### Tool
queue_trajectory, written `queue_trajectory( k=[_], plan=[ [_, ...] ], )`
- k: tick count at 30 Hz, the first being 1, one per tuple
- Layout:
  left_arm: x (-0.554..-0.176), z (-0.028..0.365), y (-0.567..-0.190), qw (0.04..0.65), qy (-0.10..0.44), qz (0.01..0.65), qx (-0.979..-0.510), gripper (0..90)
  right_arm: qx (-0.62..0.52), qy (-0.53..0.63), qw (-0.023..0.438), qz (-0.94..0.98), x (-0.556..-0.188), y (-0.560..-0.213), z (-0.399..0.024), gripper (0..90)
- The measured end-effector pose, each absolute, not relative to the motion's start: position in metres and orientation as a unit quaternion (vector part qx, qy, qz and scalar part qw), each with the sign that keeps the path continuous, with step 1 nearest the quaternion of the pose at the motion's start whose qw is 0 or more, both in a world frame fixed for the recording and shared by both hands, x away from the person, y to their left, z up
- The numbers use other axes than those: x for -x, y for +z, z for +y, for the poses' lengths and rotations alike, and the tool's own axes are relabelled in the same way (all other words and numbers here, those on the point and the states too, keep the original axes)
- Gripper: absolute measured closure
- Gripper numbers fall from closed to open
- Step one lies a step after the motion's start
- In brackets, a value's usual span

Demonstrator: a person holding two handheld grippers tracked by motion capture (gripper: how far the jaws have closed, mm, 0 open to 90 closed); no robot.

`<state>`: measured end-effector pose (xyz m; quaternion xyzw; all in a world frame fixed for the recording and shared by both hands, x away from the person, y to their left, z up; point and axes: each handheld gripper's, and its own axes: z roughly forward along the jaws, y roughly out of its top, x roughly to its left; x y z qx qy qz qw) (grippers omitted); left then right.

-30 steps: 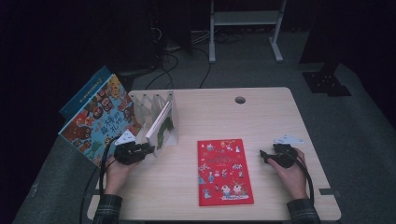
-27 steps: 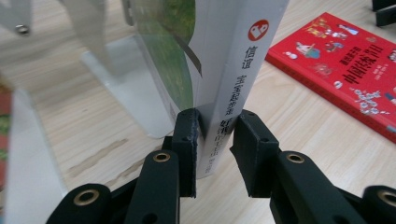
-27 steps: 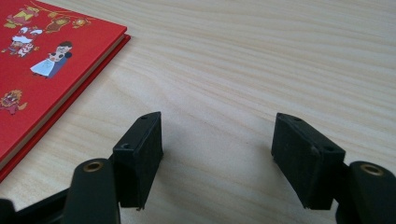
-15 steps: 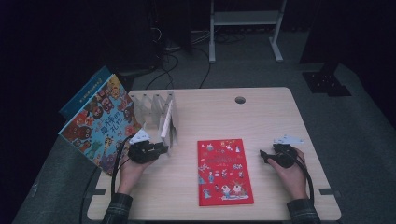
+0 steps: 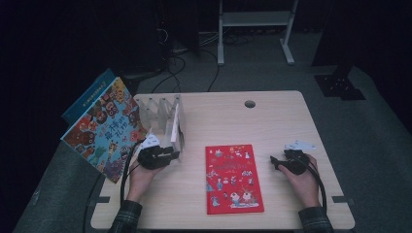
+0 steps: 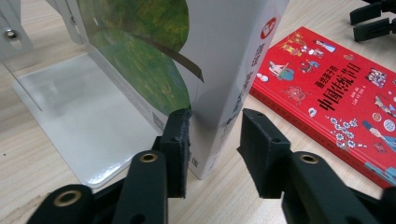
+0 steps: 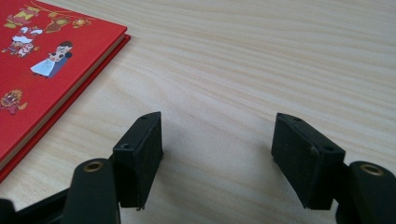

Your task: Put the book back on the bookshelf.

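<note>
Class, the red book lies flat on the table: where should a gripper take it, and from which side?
Grip the red book at its right long edge, coming in level from the right gripper's side. It lies flat and thin, so only an edge fits between jaws; that side of the table is bare.

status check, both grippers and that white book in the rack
Left gripper jaws just opening, white book between them, upright in rack. Right gripper open, idle. Red book lies flat alongside.

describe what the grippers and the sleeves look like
Both the left gripper and the right gripper are matte black, with blocky flat jaw pads and brass-ringed holes on the finger arms. A pale three-cornered plate sits on each. A black cable trails from each. The sleeves are dark plaid.
</note>
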<state>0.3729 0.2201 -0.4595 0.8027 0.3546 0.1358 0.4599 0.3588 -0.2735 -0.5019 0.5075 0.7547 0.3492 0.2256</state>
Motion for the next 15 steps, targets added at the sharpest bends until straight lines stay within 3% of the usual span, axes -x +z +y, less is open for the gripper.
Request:
queue_trajectory(
  k=[15],
  plan=[
    [-0.359,0.227,-0.46,0.459,0.155,0.308,-0.819,40.1,-0.507,0.349,0.225,0.755,-0.359,-0.502,-0.274,32.9]
  ],
)
